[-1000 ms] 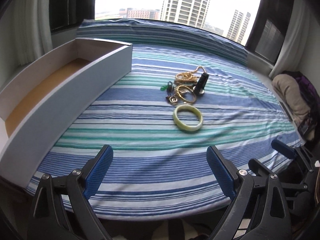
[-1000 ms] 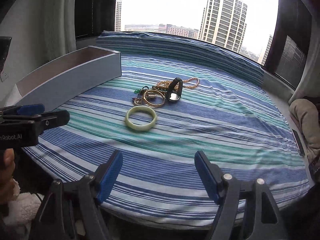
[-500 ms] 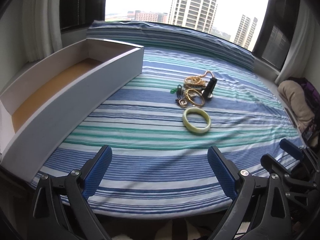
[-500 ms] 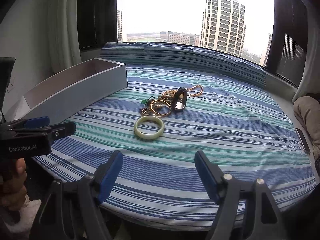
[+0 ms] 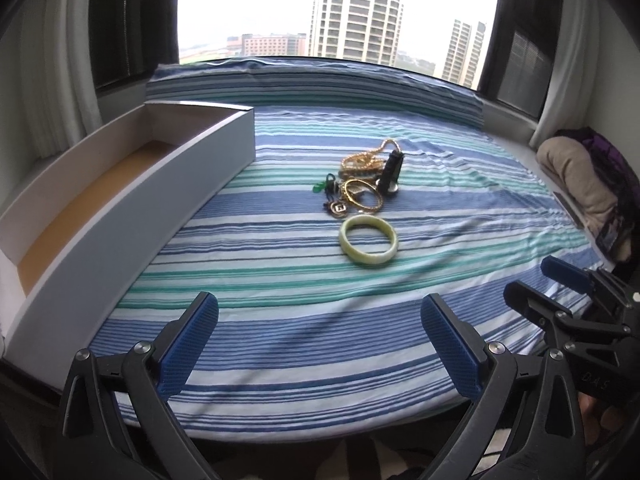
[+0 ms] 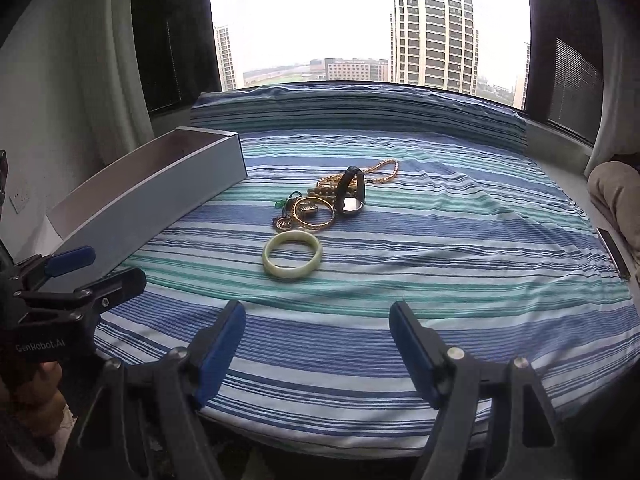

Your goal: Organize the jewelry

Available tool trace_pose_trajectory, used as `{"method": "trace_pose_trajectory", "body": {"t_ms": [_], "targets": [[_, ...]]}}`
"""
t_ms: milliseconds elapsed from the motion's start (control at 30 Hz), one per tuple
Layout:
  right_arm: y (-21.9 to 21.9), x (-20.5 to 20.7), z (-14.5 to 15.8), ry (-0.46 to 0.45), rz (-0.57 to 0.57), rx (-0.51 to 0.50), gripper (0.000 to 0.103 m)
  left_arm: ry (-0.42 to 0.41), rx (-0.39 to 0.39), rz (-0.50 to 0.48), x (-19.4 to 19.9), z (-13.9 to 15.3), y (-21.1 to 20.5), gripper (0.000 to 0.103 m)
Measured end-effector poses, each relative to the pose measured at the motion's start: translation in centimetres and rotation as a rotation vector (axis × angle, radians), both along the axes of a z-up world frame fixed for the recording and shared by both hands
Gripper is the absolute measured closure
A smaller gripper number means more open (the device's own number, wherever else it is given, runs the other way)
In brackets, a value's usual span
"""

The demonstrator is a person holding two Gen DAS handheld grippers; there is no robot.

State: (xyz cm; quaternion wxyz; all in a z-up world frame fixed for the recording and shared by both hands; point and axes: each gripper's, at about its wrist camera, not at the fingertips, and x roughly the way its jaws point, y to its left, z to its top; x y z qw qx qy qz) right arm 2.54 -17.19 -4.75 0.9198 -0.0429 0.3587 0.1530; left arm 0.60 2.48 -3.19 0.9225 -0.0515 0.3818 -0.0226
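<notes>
Pale bangle [image 5: 368, 240] lies flat at twelve o'clock; open box [image 5: 120, 216] runs lengthwise toward ten. Left gripper [image 5: 320, 334], just widening, and right gripper [image 6: 318, 334] gape empty.

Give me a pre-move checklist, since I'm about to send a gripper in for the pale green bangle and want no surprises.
1. Left gripper open, nothing between its jaws, which have just been opening wider: ok.
2. Right gripper open and empty: ok.
3. Green bangle lies flat, apart from the jewelry pile: ok.
4. Path over the striped cover to the bangle unobstructed: ok.
5. Long box open on top, visible floor bare: ok.
6. Pile pieces untangled from each other: cannot tell.
</notes>
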Motion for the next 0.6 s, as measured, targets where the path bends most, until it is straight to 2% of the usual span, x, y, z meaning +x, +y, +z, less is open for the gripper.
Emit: {"method": "trace_pose_trajectory", "body": {"t_ms": [67, 600], "targets": [[-0.08, -0.04, -0.05, 0.000, 0.000, -0.002, 0.027, 0.007, -0.015, 0.008, 0.10, -0.08, 0.12, 0.002], [-0.19, 0.09, -0.04, 0.026, 0.015, 0.014, 0.023, 0.059, 0.012, 0.083, 0.76, -0.99, 0.82, 0.002]]}}
